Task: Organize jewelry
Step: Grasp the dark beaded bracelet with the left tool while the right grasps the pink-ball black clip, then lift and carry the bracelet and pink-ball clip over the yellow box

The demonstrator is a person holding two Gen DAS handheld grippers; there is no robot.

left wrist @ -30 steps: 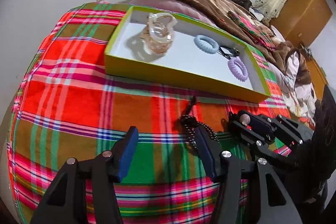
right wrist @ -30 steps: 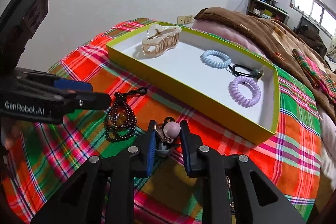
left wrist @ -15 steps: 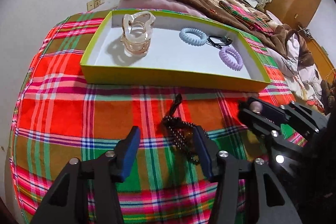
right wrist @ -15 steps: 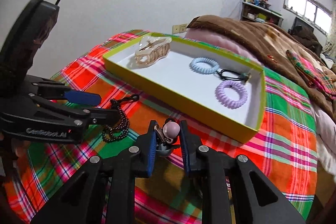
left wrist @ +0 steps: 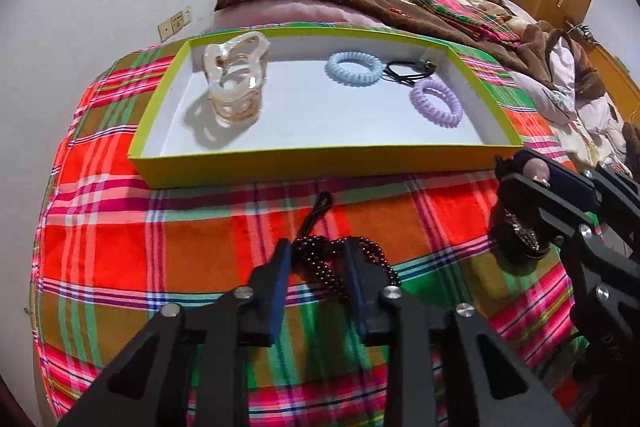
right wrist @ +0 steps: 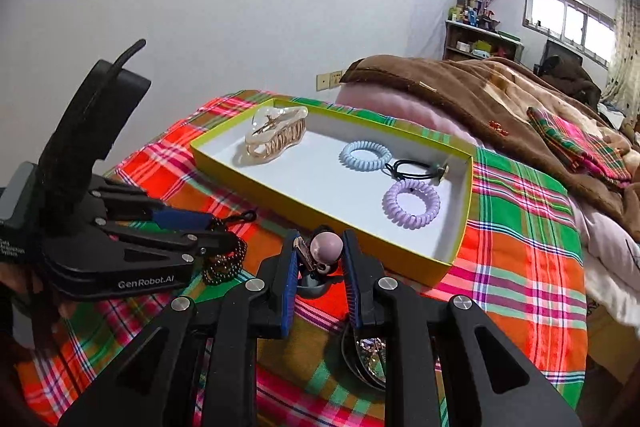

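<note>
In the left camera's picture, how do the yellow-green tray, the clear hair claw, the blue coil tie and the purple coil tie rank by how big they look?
1. Yellow-green tray, by far.
2. Clear hair claw.
3. Blue coil tie and purple coil tie: they look alike, so I won't rank them.

"GenRobot.AI" stands in white on the left gripper (right wrist: 224,239) body.
</note>
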